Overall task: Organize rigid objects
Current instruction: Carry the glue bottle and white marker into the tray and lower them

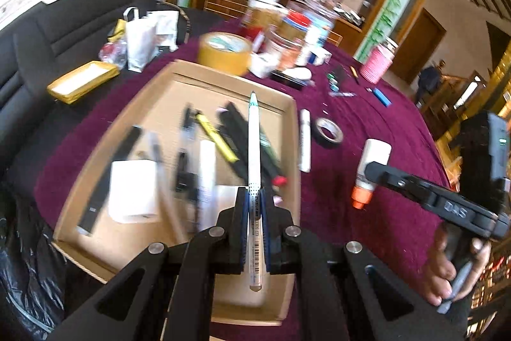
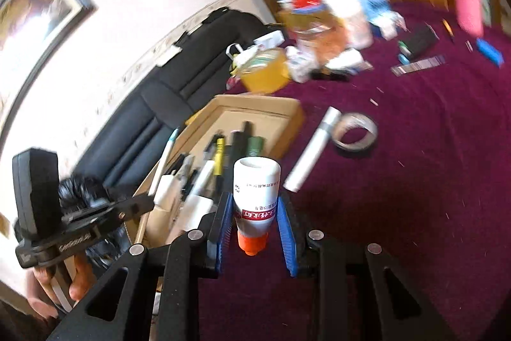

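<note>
Both cams sit on the grippers, looking down along the fingers, close over the maroon tablecloth. Left one's above the cardboard tray; right one sees the same tray from its side.

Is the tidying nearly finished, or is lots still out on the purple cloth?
Partly. The cardboard tray already holds several pens. The left gripper grips a white pen; the right gripper grips a white bottle. A white tube and tape roll still wait.
</note>
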